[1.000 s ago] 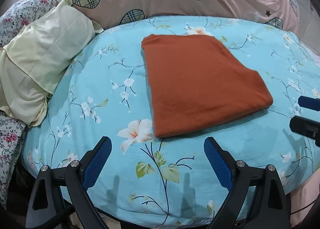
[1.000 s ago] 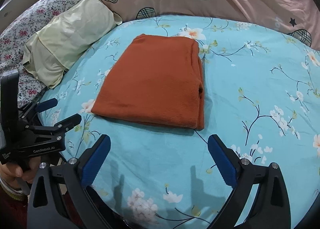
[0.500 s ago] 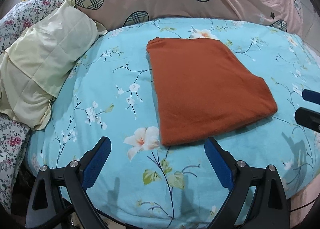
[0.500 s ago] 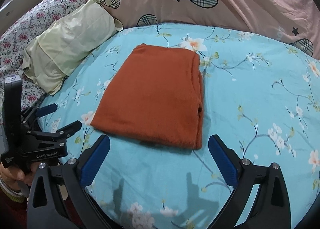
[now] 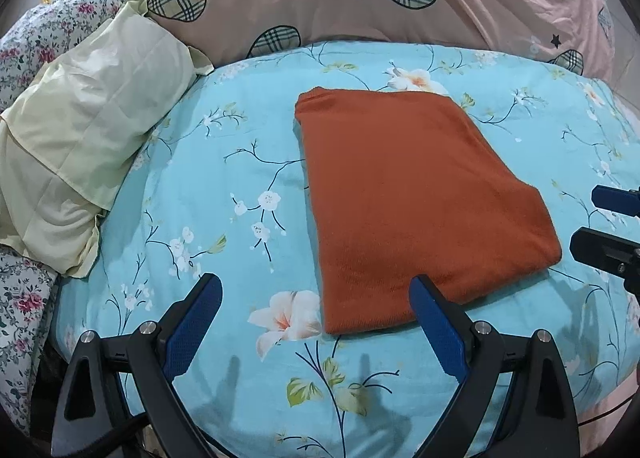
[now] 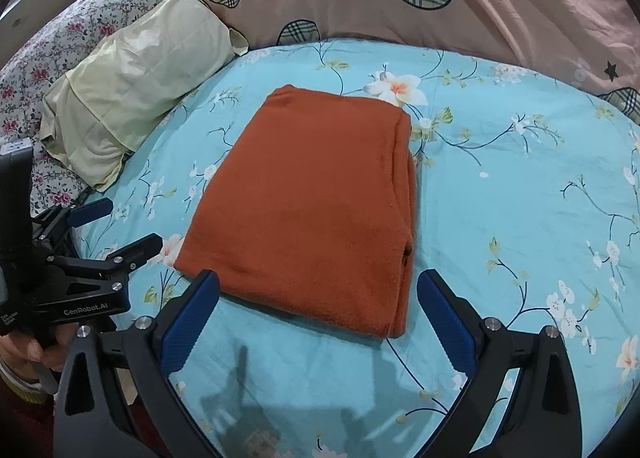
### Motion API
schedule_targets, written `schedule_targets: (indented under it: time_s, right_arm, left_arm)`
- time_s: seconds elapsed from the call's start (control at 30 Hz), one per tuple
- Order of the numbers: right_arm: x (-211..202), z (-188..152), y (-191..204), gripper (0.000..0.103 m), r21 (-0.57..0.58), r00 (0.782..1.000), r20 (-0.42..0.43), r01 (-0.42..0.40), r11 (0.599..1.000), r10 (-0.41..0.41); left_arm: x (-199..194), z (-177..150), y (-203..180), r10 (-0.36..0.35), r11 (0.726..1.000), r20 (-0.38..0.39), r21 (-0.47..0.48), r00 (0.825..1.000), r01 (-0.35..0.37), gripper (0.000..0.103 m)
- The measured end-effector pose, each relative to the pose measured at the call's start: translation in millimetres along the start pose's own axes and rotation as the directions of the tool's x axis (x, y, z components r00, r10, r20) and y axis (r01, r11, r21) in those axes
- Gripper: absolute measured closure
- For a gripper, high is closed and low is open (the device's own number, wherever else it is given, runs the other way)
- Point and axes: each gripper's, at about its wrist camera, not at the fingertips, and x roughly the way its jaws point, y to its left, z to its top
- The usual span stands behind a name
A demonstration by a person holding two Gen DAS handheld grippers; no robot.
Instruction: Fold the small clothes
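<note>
Folded orange garment [image 5: 416, 202] flat on the floral bedsheet [image 5: 224, 186], both jaw sets wide open and empty.
Left wrist view: left gripper [image 5: 316, 322] hovers at the garment's near edge, its right finger overlapping the near corner. Right wrist view: right gripper [image 6: 320, 310] straddles the garment's [image 6: 316, 210] near edge; left gripper [image 6: 116, 226] sits just beside its left corner.

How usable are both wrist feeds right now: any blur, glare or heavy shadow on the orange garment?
Left wrist view: orange garment sharp, evenly lit, no glare; fisheye bends the bed sheet edges; faint left gripper shadows. Right wrist view: equally sharp, soft right gripper shadows on the sheet, dark corners.
</note>
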Motion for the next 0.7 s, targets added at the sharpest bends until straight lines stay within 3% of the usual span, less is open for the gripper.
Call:
schedule_targets:
  time_s: [0.7]
  right_arm:
    - [10.8, 3.6, -6.4, 0.004, 0.014, 1.0, -0.024, 0.008, 1.0, -0.008]
  left_arm:
    - [4.3, 8.8, -4.8, -0.065, 0.998, 0.007, -0.022, 0.998, 0.066, 0.008]
